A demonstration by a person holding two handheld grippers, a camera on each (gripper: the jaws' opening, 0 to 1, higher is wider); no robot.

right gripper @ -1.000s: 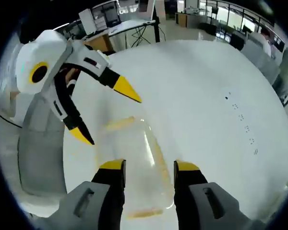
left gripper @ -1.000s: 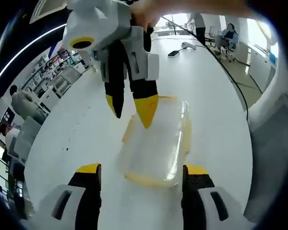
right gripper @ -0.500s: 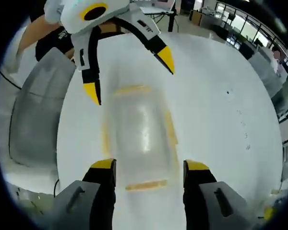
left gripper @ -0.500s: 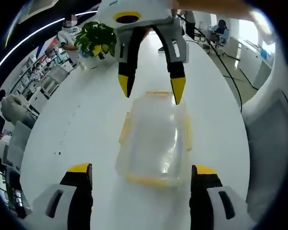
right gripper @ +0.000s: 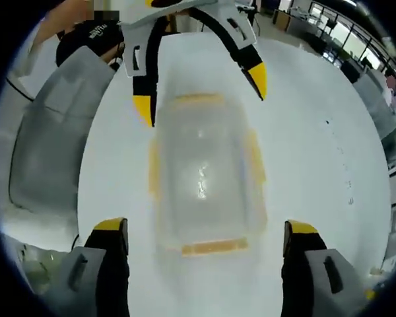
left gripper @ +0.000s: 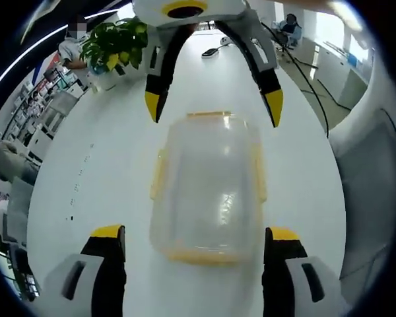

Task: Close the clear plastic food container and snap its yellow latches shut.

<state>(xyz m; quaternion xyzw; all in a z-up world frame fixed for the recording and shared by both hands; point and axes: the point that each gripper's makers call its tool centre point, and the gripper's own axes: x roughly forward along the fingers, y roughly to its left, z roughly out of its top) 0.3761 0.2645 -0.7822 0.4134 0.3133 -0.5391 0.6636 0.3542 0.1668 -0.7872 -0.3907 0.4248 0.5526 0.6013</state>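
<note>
The clear plastic container (left gripper: 208, 188) is seen lying flat on the white surface (left gripper: 112, 165), lid on top, with yellow latches (left gripper: 259, 173) along its long sides and at both short ends. In the left gripper view it is placed between the two pairs of tongs, its near end level with the left tongs (left gripper: 191, 244) and its far end just short of the right tongs (left gripper: 214, 105), which enter from the top of that view.

The left tongs are spread wide, one jaw to either side of the container's near end, and nothing is gripped. The right tongs are likewise spread wide above the far end, tips apart from the plastic as far as can be judged, and nothing is held.

In the right gripper view the container (right gripper: 203, 175) is blurred; the right tongs (right gripper: 214, 234) flank its near end and the left tongs (right gripper: 201, 89) hang over its far end.

A potted plant (left gripper: 115, 46) is noted at the far edge of the surface, and a dark cable (left gripper: 310, 76) is trailed along the right side. A grey sleeve (right gripper: 49, 142) is seen at the left of the right gripper view.
</note>
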